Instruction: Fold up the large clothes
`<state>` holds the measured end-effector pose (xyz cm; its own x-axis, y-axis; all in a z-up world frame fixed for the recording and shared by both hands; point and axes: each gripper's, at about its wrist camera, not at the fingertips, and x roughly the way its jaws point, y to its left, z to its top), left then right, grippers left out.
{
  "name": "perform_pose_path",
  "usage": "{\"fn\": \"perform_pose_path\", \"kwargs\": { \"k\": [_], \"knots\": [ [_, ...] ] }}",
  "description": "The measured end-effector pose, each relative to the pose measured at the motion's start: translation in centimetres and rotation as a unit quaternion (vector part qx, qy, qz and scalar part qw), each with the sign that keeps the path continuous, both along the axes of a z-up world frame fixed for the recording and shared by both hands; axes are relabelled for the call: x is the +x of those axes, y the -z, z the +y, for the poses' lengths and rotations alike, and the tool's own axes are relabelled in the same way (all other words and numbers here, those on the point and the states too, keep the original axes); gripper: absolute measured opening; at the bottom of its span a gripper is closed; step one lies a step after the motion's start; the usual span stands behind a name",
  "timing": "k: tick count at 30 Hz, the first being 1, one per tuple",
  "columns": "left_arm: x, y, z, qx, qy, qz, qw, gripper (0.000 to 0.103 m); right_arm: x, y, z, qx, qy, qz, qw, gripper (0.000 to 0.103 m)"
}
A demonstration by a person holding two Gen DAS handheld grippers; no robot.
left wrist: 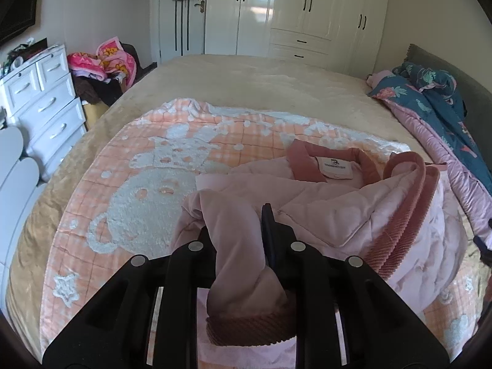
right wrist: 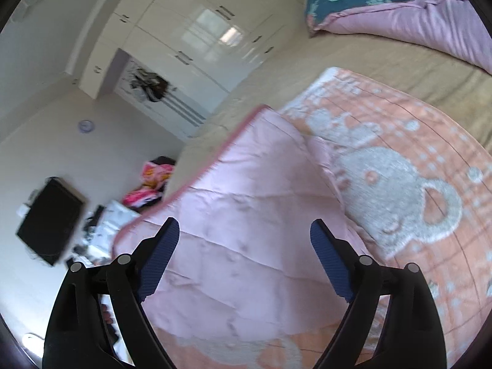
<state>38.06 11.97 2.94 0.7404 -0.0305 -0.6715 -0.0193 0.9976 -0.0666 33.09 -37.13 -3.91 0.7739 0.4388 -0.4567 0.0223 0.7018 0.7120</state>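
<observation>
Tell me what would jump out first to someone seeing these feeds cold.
The pink quilted coat heaped on the orange bear-print blanket in the middle of the bed, collar label facing up. The left gripper is clamped on a sleeve, whose ribbed cuff hangs toward the camera. In the right wrist view, the right gripper stands wide open over a flat pink panel of the coat.

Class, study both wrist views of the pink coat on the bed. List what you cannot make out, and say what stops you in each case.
- Left wrist view: the label inside the pink coat is too small to read.
- Left wrist view: the left gripper pads are hidden by the sleeve they clamp.
- Right wrist view: motion blur smears the coat's edge; the open right gripper frame hides its lower part.
</observation>
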Motion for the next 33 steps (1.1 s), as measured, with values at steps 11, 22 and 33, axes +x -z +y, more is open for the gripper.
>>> {"fn": "perform_pose_path", "kwargs": {
  "k": [11, 22, 33],
  "knots": [
    [0.1, -0.8, -0.8, -0.045, 0.013, -0.009, 0.9989, 0.071, 0.2, -0.3, 3.1, -0.122, -0.016, -0.004, 0.992, 0.094],
    [-3.0, -6.1, -2.6, -0.035, 0.024, -0.081, 0.9958, 0.094, 0.1, -1.3, 3.4, -0.168, -0.018, -0.019, 0.985, 0.096],
    [-7.0, -4.1, 0.3, 0.034, -0.033, -0.096, 0.9942, 0.094, -0.2, -1.6, 2.5, -0.23, 0.005, -0.018, 0.973, 0.097]
  ]
}}
